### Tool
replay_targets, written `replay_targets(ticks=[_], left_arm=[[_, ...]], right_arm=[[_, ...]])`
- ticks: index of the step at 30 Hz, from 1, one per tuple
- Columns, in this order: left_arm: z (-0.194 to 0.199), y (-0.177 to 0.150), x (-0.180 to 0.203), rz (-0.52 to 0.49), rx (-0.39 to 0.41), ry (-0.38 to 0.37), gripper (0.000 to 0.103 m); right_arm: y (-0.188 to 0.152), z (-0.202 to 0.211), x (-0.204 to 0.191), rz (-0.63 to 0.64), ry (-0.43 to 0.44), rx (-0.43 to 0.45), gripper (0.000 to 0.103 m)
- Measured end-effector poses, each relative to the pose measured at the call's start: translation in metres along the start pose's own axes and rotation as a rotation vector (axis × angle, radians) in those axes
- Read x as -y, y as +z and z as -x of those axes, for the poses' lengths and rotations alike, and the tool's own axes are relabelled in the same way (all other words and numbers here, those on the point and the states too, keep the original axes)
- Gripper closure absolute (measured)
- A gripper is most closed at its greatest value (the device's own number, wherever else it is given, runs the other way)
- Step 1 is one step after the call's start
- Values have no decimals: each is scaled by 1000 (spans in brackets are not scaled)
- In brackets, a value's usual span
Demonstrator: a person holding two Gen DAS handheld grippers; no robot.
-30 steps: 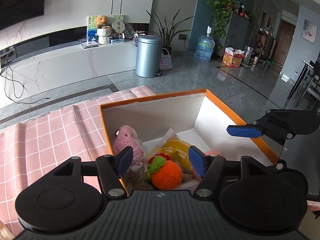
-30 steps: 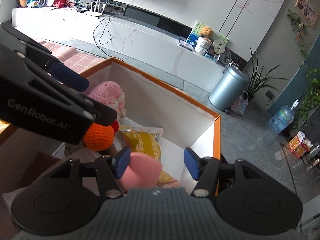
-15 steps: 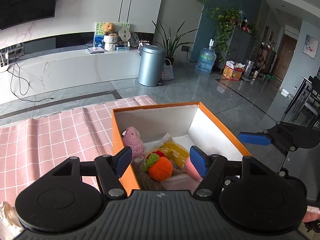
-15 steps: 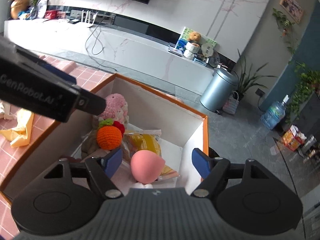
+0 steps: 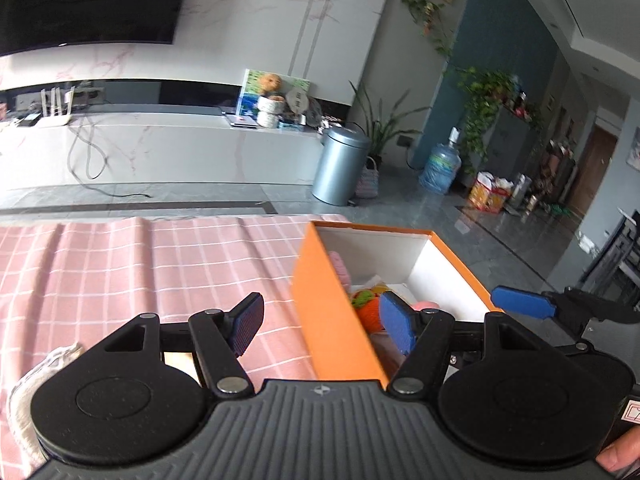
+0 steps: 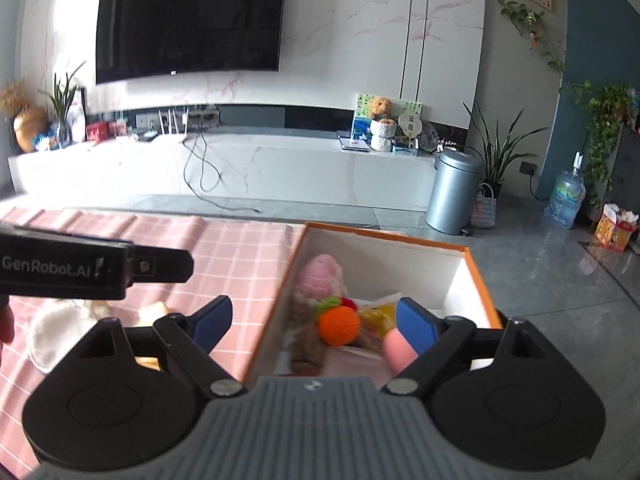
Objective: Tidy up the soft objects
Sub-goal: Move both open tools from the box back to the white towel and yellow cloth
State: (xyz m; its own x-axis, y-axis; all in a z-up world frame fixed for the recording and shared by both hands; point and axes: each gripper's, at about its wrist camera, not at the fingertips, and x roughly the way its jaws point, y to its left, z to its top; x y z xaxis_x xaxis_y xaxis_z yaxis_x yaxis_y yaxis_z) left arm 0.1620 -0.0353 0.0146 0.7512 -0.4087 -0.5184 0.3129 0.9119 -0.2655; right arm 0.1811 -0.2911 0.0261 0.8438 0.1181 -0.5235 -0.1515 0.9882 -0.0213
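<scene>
- Orange box [image 6: 476, 276] sat at the right edge of the pink checked cloth [image 5: 120, 272], so a bump from a gripper could probably push it off.
- Soft toys lay inside, in the middle of the right wrist view: a pink knitted toy [image 6: 322, 278], an orange knitted ball [image 6: 339, 325] and a smooth pink egg shape [image 6: 398, 350].
- White soft things [image 6: 56, 338] waited on the cloth at lower left, not yet packed.
- Left gripper [image 5: 322, 326] was wide and held nothing.
- Right gripper [image 6: 314, 326] had just been opening, with nothing pinched.
</scene>
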Motion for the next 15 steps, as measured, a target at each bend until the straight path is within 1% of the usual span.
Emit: replay_targets(ticks=[3,5,9,12,15], left_arm=[[17,-7,-20,33,7,18,27],[27,-13,-32,50,10,37,27],[45,-27,-59,87,34,76,27],[58,-38,-80,139,53,104,27],[67,-50,-98,156,65,143,27]], right_arm=[[-6,6,-17,-61,25,12,14],[-10,7,-28,-77,51,14,13],[-15,8,-54,-31,80,25,13],[-19,9,-72,-3,118,32,11],[-26,9,-91,27,153,16,10]])
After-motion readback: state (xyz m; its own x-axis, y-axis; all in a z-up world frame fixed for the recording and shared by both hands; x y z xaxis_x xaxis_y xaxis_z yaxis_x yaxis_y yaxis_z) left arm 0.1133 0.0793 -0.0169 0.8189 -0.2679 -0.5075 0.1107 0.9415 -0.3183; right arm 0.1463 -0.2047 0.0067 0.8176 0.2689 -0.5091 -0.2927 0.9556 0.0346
